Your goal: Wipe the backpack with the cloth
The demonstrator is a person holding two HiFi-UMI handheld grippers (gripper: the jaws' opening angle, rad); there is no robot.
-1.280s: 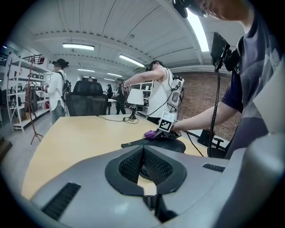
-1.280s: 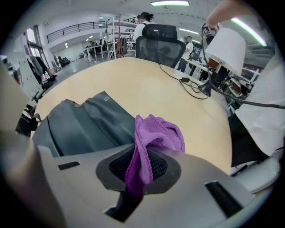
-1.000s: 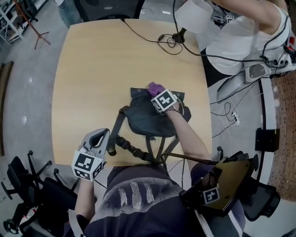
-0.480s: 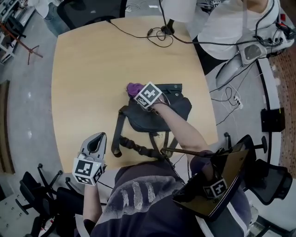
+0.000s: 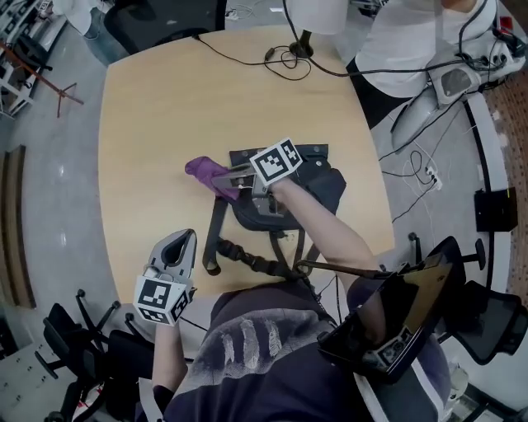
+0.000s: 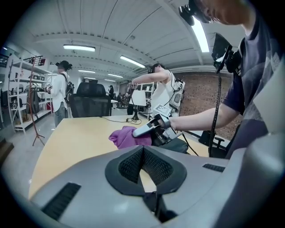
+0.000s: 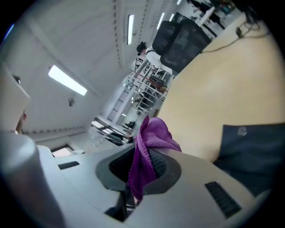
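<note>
A dark backpack lies flat on the wooden table, its straps trailing toward the near edge. My right gripper is shut on a purple cloth, held at the backpack's left upper corner, over the tabletop. In the right gripper view the cloth hangs bunched between the jaws, with the backpack at the right. My left gripper stays shut and empty over the near left edge of the table. From the left gripper view I see the cloth and the backpack ahead.
Black cables and a white lamp base sit at the table's far edge. Another person stands at the far right corner. Office chairs stand by the near left corner.
My right gripper has carried the cloth leftward off the backpack's top edge and out past its left corner. The left gripper has stayed put.
</note>
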